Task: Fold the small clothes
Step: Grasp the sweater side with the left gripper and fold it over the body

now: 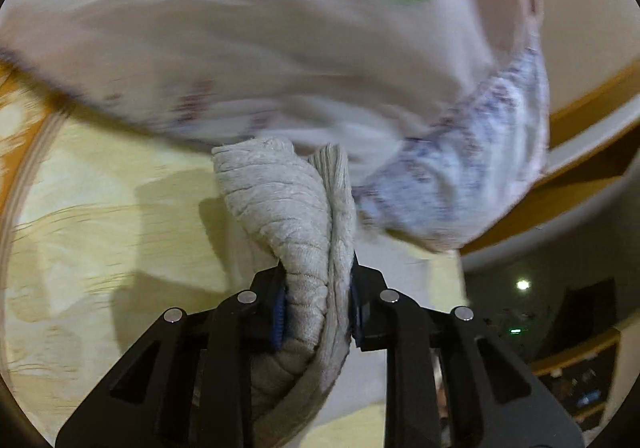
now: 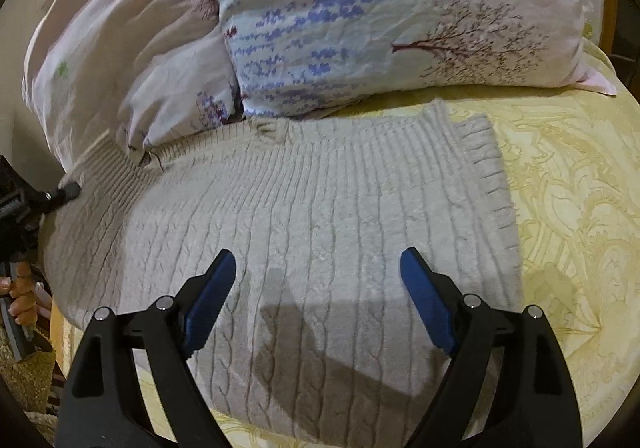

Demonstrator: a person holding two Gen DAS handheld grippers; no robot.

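Note:
A beige cable-knit sweater (image 2: 312, 232) lies spread on the yellow bedspread (image 2: 568, 208), its ribbed collar toward the pillows. My right gripper (image 2: 318, 272) is open and empty, hovering just above the sweater's middle. My left gripper (image 1: 318, 284) is shut on a bunched fold of the sweater (image 1: 288, 216) and holds it raised above the bed. The left gripper also shows at the left edge of the right wrist view (image 2: 60, 194), at the sweater's ribbed left edge.
Floral pillows (image 2: 360, 20) and a pink one (image 2: 132, 48) lie just behind the sweater. In the left wrist view a blurred pillow (image 1: 240, 28) fills the top. The bed's wooden edge (image 1: 592, 100) and a dark room lie to the right.

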